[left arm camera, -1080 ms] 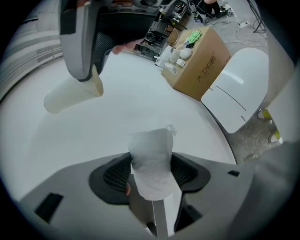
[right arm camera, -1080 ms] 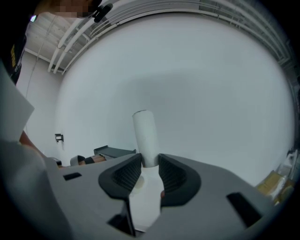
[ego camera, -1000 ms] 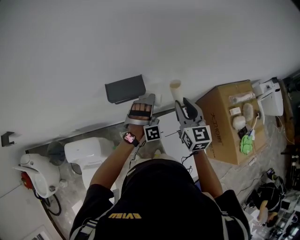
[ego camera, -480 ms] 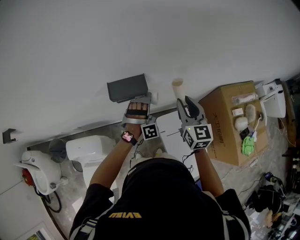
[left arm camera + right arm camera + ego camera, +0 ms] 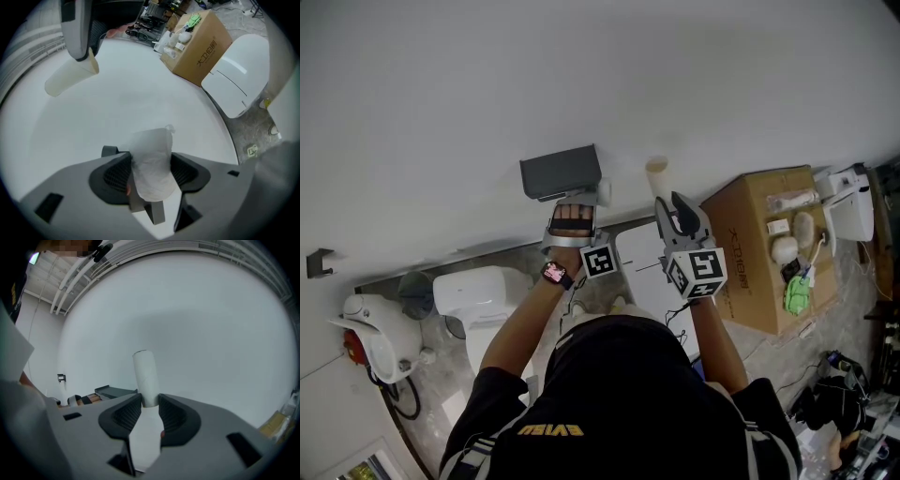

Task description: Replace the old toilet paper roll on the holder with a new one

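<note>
At wall, just beside grey holder (image 5: 561, 172): left hand-held gripper (image 5: 151, 171) clamps white paper roll (image 5: 152, 143); right hand-held gripper (image 5: 150, 405) grasps bare cardboard tube (image 5: 144, 371); old core apparently off; next move: seat new roll squarely in holder.

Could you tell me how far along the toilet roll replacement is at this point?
Done: the bare cardboard tube is off the dark grey holder, clamped in the right gripper. In hand: the left gripper grips the white paper roll close beside the holder. Left: seating that roll on the holder and discarding the tube.
</note>
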`<state>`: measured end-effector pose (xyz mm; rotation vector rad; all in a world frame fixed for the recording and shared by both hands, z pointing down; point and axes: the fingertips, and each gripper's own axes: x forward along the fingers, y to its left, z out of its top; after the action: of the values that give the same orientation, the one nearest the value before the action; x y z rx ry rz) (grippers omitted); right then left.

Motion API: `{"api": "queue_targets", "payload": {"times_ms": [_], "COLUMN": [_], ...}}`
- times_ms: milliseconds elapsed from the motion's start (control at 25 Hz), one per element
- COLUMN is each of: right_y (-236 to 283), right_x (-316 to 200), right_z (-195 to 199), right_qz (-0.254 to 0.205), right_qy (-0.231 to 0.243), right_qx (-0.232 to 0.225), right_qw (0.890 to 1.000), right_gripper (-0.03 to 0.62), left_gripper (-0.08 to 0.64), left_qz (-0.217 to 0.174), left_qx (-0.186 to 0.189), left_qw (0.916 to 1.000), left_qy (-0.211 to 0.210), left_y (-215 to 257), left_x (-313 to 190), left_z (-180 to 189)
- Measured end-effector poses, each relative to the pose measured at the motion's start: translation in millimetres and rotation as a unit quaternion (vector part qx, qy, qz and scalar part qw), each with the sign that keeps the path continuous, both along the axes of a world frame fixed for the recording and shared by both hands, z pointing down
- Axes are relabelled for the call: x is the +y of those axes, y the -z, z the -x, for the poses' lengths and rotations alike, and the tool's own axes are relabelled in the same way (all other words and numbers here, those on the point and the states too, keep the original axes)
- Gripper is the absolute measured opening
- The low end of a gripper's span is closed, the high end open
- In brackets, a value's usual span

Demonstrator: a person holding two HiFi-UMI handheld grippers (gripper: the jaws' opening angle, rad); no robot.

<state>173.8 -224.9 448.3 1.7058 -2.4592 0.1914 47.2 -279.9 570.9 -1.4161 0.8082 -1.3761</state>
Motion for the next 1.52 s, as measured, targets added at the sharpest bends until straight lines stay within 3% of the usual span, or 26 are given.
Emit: {"api": "queue_targets", "payload": {"times_ms": [1000,1520], "right_y": [-5,-4], "right_x": [0,4], "right_z": [26,47], "right_qz": [0.004,0.001], "right_qy": [0.032,0.044], "right_qx": [-0.003,-0.004], "right_qw": [0.999,0.999], "right_gripper": [0.114,0.114], "left_gripper": [0.273,0.272], "left_qz": [0.006,0.007], "left_qx": [-0.008,-0.006], "left_qw": [0.9981,0.9983], "left_qy": [0.061,0.058], "left_y": [-8,-9], "left_x": [3,9], "left_z": [61,75]}}
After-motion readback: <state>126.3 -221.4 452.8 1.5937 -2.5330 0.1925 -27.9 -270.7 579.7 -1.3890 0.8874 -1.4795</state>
